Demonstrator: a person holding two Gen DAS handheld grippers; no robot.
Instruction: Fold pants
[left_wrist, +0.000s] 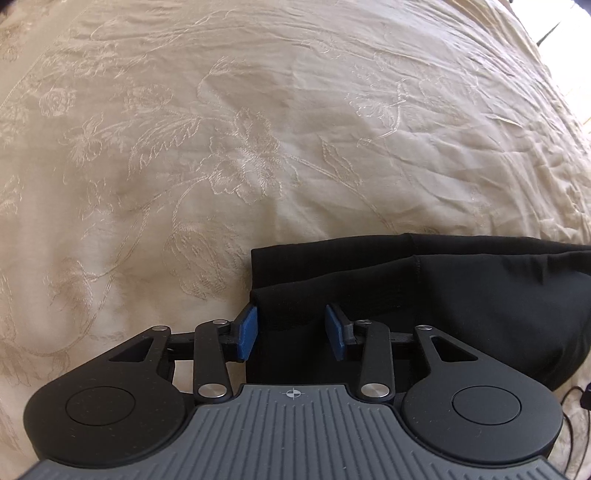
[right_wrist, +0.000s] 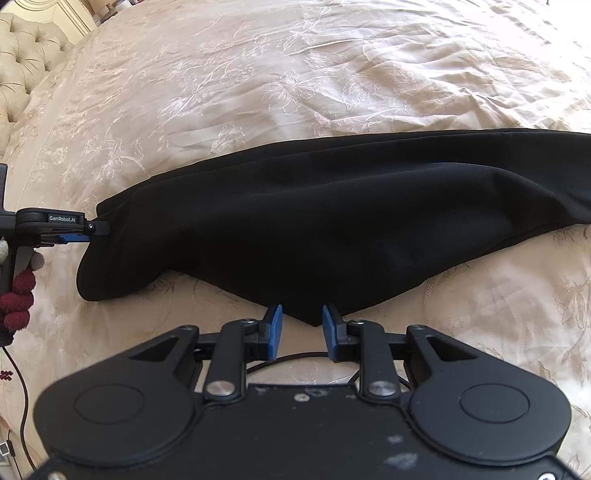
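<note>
Right wrist, one black pants, one bedspread

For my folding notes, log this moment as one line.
scene: black pants on cream bedspread | left tongs: astride pants edge | right tongs: at pants corner | fold: underway

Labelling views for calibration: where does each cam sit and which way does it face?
Left wrist: on the left claw, facing steeply down at the black pants' end on the cream bedspread; own blue pads only.
Right wrist: on the right claw, facing down at the pants' near edge; shows the left claw, a red-gloved hand and a tufted headboard.
Shared: pants, bedspread, left claw.
</note>
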